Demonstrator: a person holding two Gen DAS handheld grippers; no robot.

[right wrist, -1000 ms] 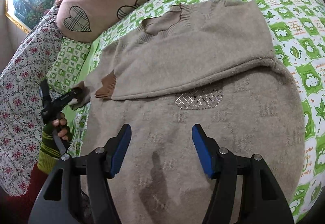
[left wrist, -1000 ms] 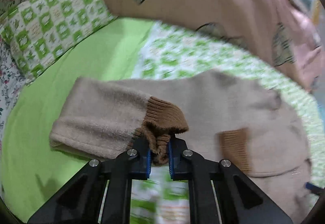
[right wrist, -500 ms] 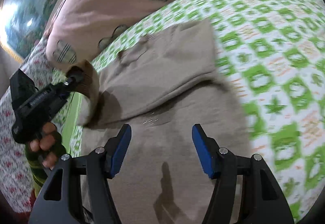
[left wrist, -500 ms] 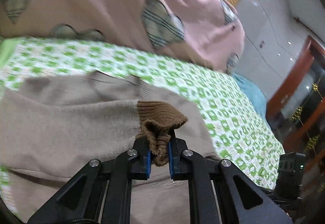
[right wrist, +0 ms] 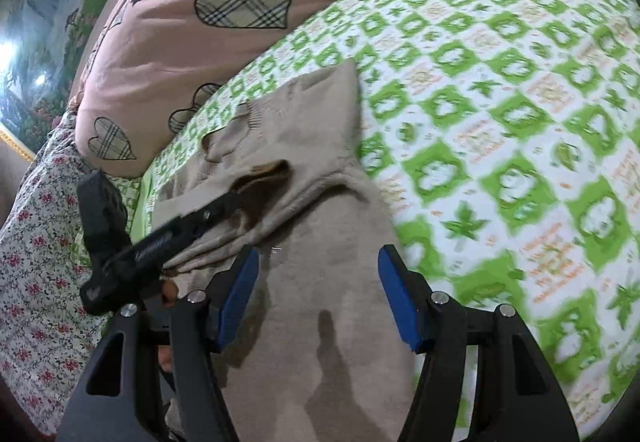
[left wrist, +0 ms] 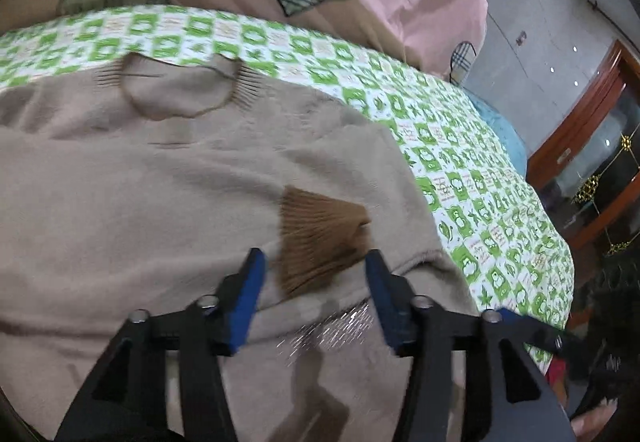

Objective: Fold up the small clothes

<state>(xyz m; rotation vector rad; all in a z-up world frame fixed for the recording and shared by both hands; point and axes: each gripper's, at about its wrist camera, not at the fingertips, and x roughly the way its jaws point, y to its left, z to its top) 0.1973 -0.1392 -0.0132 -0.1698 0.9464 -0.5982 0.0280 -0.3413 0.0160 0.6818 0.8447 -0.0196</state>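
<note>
As our left gripper opens, its jaws parting off the brown cuff, the sleeve lies across the beige sweater on the checked bedsheet. Right gripper hovers half-open, empty. Next: probably fold the hem up, grabbing both corners.

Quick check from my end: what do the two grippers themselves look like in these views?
Both match: the left gripper and right gripper each have two black, angular fingers with triangular cut-outs, silver round bolt heads at the pivots, and flat blue pads on the inner faces. Seen from the right wrist camera, the left gripper's body is a black handle with a ribbed, spring-like section and a boxy black block at its rear.
</note>
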